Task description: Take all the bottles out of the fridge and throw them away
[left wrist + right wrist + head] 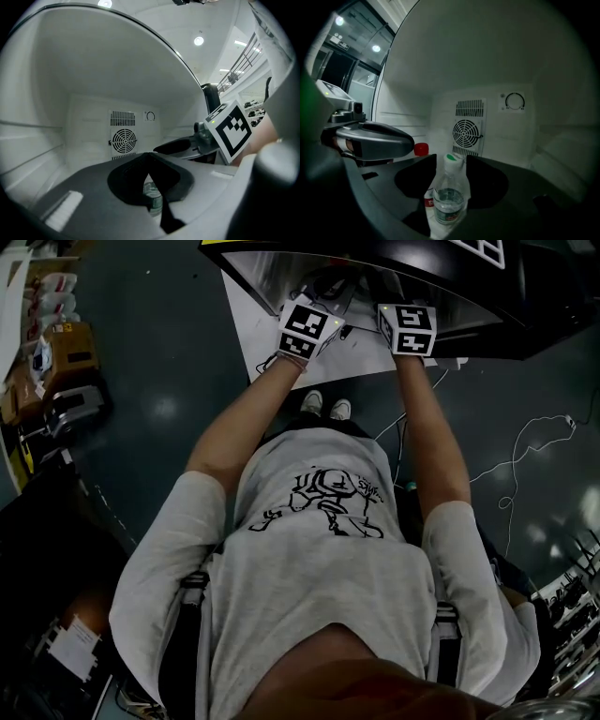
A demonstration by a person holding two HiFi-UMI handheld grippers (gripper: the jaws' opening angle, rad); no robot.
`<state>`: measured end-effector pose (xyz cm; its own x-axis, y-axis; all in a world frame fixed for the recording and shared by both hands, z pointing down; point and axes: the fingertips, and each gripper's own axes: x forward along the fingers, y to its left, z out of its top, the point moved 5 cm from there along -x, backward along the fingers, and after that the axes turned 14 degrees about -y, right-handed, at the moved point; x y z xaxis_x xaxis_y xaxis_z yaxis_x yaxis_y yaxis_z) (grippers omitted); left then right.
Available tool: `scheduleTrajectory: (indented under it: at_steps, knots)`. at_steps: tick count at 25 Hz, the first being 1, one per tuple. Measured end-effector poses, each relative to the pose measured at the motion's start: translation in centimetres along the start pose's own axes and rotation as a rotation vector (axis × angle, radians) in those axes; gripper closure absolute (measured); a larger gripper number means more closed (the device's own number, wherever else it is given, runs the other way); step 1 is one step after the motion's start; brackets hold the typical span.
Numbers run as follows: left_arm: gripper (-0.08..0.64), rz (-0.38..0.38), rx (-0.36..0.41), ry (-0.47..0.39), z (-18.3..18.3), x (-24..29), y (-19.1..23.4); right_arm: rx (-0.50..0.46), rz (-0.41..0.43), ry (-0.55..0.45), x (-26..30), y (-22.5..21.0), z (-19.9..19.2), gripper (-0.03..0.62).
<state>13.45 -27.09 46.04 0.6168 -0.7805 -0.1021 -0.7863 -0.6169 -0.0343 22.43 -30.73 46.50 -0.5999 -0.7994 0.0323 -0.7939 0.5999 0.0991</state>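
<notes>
Reaches into the fridge (487, 79) with both grippers. Holds the right gripper (452, 159) with jaws wide apart around an upright white-capped bottle (449, 201) on the fridge floor, pads clear of it, fan grille (467, 132) on the back wall beyond. Holds the left gripper (149, 157) with jaws closed at the tips, second bottle (152, 196) glimpsed through the slit beneath. Shows a red cap (421, 149) left of the grille
</notes>
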Motion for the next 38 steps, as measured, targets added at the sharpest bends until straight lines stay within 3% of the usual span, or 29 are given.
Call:
scheduleTrajectory:
  at_steps: [21, 38]
  knots:
    - [0.551, -0.019, 0.007, 0.005, 0.4, -0.9, 0.4, 0.009, -0.027, -0.003, -0.8, 0.5, -0.2, 0.448]
    - [0.551, -0.058, -0.023, -0.045, 4.7, -2.7, -2.4, 0.006, -0.003, -0.005, -6.3, 2.2, 4.8, 0.448]
